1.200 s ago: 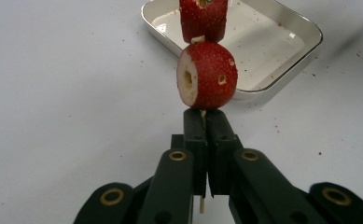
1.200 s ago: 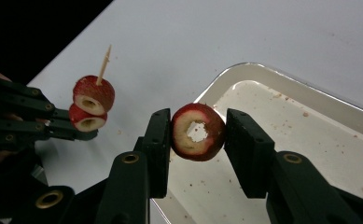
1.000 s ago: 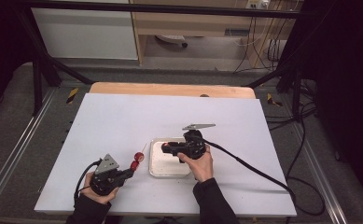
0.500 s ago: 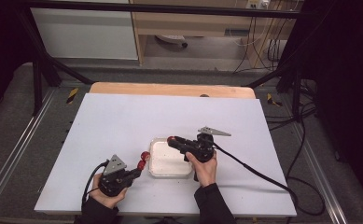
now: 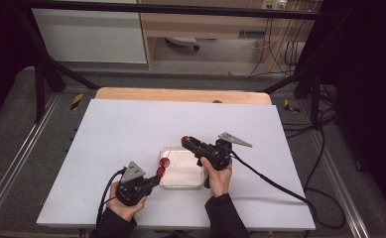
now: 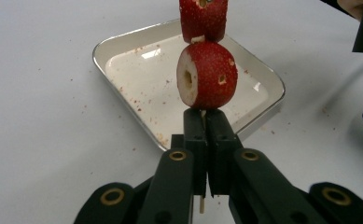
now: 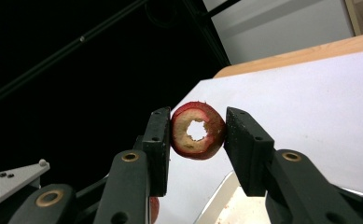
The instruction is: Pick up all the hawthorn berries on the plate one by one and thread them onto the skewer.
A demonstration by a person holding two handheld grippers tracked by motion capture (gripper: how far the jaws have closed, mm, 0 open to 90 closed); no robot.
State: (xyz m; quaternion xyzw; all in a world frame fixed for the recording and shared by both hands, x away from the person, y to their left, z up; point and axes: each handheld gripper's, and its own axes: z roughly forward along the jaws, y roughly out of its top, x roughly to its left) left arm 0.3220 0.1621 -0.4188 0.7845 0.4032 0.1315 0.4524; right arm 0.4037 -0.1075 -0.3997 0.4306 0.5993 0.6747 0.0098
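Red fruit pieces (image 6: pixel 207 74) on a thin wooden stick (image 6: pixel 201 205) are held over the white square tray (image 6: pixel 123 46).
The stick is pinched tight by the left gripper (image 6: pixel 207 126). A red fruit ring with a hole (image 7: pixel 198 130) is squeezed by the right gripper (image 7: pixel 198 135), above the tray's far edge.

In the left gripper view the upper red fruit (image 6: pixel 203 18) is cut off by the top edge, the skewer (image 6: pixel 201 204) is mostly hidden between the jaws, and the white tray's (image 6: pixel 123 46) far corner lies behind the fruit.
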